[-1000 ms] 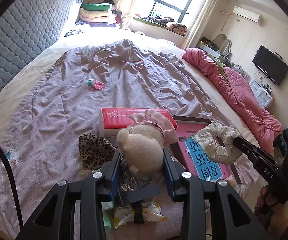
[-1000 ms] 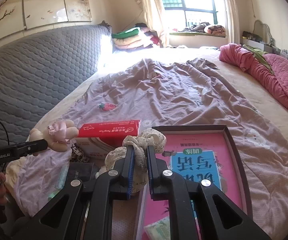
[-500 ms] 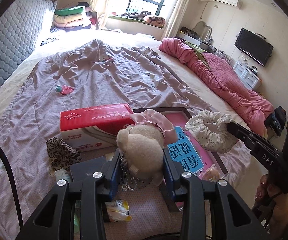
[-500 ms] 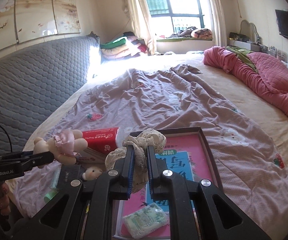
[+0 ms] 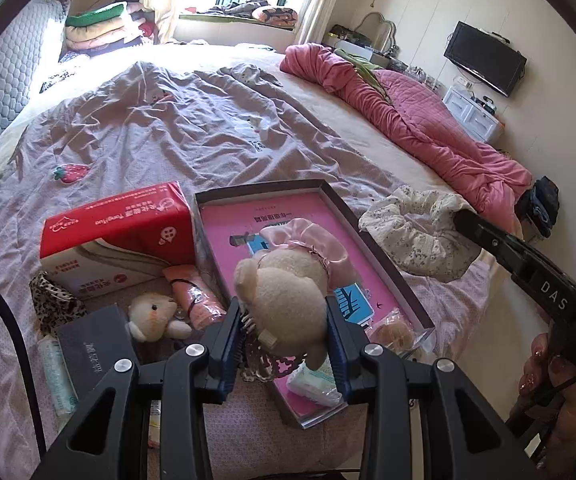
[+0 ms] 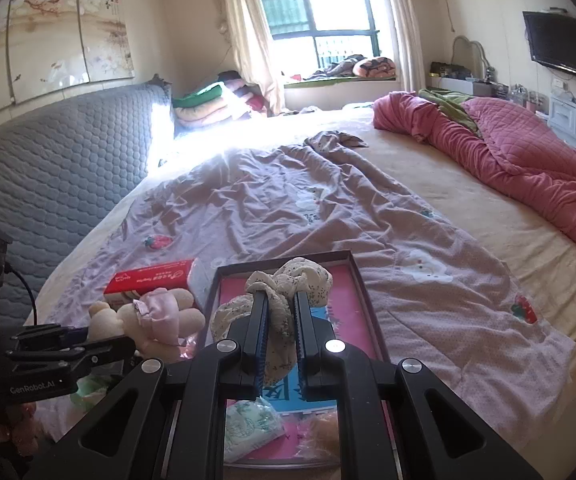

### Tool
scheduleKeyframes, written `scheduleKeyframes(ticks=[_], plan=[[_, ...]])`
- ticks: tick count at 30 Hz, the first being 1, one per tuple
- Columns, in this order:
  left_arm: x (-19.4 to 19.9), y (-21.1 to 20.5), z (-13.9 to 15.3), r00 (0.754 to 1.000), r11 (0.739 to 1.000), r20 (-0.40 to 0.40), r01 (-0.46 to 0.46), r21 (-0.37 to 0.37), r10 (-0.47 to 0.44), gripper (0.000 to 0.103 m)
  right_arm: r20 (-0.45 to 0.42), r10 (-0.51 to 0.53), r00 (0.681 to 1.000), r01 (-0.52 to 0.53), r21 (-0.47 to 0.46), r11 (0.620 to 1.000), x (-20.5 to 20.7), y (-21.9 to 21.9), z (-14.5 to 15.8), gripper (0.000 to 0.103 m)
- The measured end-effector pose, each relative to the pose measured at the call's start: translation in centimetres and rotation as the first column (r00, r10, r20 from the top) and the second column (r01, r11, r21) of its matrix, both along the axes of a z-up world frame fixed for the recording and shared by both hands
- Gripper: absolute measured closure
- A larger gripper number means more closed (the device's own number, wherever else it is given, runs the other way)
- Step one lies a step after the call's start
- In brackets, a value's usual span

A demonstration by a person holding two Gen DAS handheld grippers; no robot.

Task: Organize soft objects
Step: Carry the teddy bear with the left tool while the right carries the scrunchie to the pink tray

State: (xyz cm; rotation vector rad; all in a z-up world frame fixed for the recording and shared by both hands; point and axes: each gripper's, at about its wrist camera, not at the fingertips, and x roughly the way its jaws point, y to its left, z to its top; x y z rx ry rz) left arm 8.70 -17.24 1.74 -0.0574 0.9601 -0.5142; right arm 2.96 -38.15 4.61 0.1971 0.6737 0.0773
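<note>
Left gripper point(image 5: 286, 322): I read it clamped on the plush bear point(image 5: 284, 300); jaws pinch its cream body, pink bonnet upward; it is carried above the near end of the tray point(image 5: 384, 256)
Right gripper point(image 6: 280, 316): clamped on the floral scrunchie point(image 6: 288, 284); fabric bunches above and between the jaws; held over the tray's middle
Tray: shallow dark-rimmed box with pink printed floor, lying on the lilac quilt point(image 5: 160, 136); tissue pack point(image 5: 314, 380) in its near corner
Left of tray: red tissue box point(image 5: 116, 236) touching its rim; small white plush point(image 5: 152, 316) just beside; leopard cloth point(image 5: 54, 300) further left
</note>
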Motion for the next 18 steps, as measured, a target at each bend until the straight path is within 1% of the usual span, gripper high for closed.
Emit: scheduleKeyframes(ticks=[5,9,13,18], plan=[[0.4,-1.8,-2.1,0.999,0.999,-0.035,0.037,0.035,-0.036,0.065,-0.028,-0.020,0.999,0.021,0.012,1.000,0.0,-0.7,-1.0,0.091],[0.7,-3.0,-3.5,0.995,0.997,-0.075,0.063,0.038,-0.060,0.065,-0.071,-0.019,0.997,0.020,0.012,1.000,0.5,-0.6,-2.4,0.091],[1.0,-3.9,-4.3,0.994,0.994,-0.082,0.078,0.077,-0.071,0.065,-0.115,-0.022,0.993,0.025,0.018,1.000,0.9,-0.6,-3.9,0.091],[0.8,-4.4,-5.3,0.991,0.991,-0.106,0.095,0.091,-0.085,0.065,-0.167,-0.039,0.985,0.046,0.035,0.998,1.3,-1.1,-5.8,0.091]])
